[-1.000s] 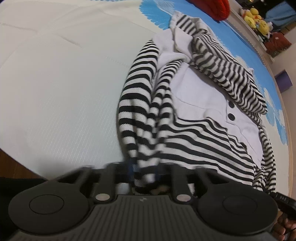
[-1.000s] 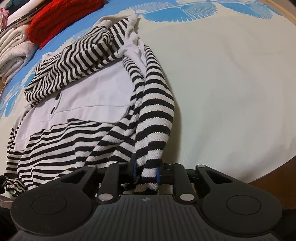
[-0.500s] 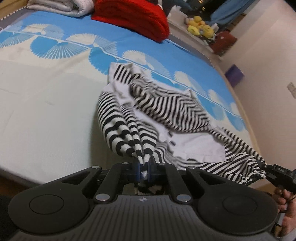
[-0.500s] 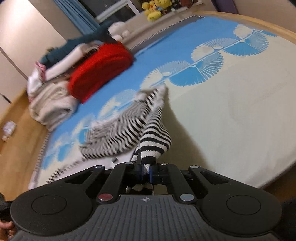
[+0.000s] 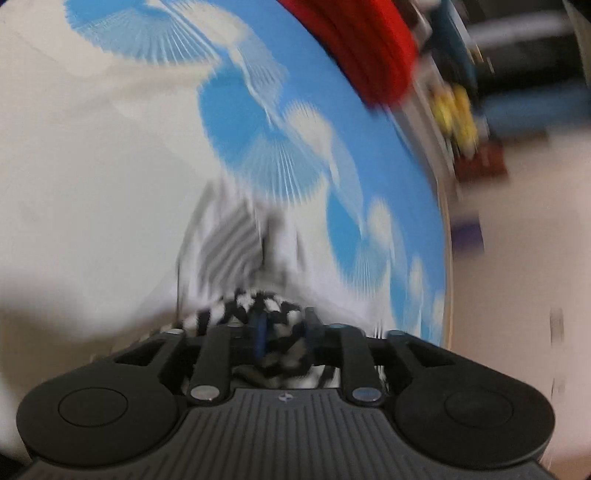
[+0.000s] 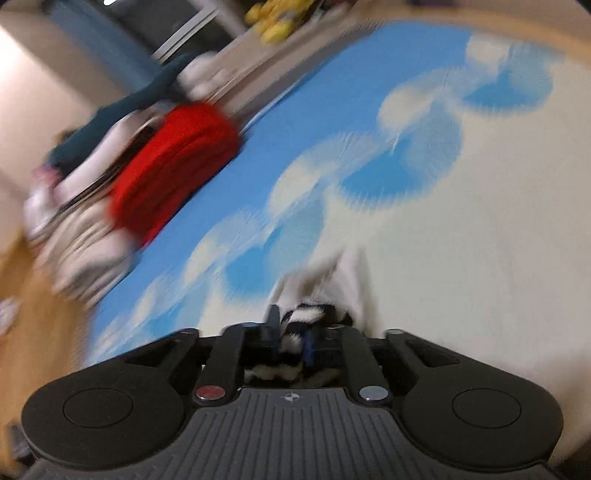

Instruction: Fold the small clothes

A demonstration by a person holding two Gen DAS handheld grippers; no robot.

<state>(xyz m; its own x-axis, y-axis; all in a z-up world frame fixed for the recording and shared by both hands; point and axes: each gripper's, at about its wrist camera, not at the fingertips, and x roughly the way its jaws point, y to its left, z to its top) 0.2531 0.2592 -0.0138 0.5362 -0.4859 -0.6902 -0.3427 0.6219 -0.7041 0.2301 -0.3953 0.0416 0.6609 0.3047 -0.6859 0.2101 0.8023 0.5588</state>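
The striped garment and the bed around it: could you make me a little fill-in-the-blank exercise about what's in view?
1. The garment is patterned in black and white ___.
2. The folded knit lying near the bed's far edge is ___.
3. The fan shapes printed on the bed cover are white and ___.
4. The soft toys beyond the bed are ___.

Missing words: stripes; red; blue; yellow.

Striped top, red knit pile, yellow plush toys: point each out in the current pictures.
striped top (image 5: 225, 251): left wrist view, blurred striped cloth beyond the gripper.
red knit pile (image 6: 173, 166): right wrist view, middle of its folded side.
yellow plush toys (image 6: 277, 22): right wrist view, yellow body, top edge.
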